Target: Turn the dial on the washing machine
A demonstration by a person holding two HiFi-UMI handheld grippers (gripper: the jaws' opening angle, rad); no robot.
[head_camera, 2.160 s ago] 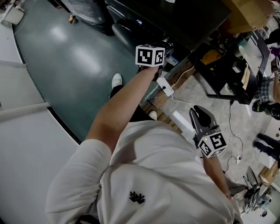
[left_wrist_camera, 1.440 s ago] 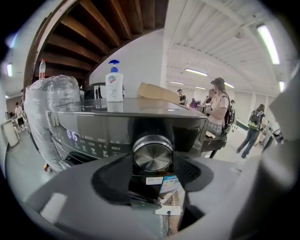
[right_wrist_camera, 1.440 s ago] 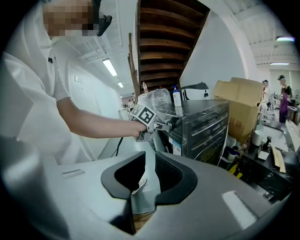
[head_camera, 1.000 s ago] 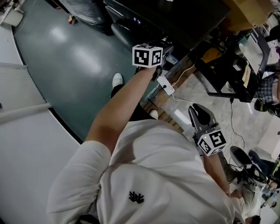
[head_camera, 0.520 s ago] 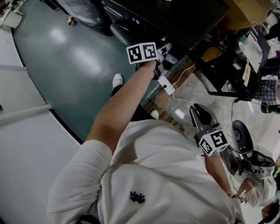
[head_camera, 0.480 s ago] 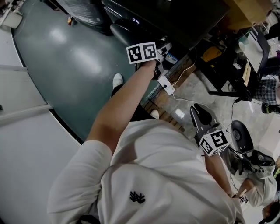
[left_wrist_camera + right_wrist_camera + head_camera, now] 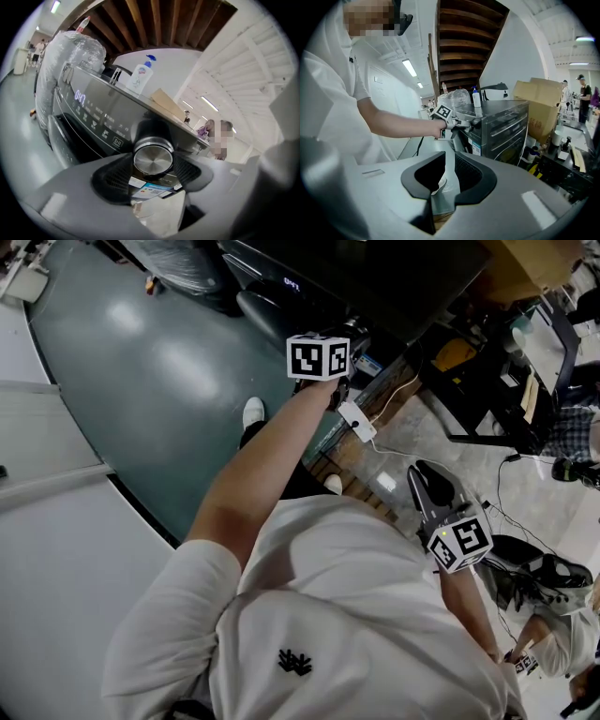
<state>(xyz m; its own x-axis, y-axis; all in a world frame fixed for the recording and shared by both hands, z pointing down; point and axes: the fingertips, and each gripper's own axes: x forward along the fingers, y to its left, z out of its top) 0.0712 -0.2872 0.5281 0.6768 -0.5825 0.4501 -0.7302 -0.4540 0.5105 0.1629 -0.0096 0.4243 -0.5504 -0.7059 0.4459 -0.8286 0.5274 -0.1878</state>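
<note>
I am clamping my left claw (image 7: 153, 165) on the round silver metal dial (image 7: 153, 157) of the dark grey washing machine's (image 7: 93, 112) front panel. My right claw (image 7: 449, 171) is hanging well away from this machine, its jaws slightly apart and empty.

One washing machine (image 7: 89, 115) with one dial (image 7: 153, 158). Two claws: one left claw (image 7: 349, 337), one right claw (image 7: 429, 486). One pump bottle (image 7: 140, 78), one cardboard box (image 7: 536, 101), two white shoes (image 7: 251, 412).
</note>
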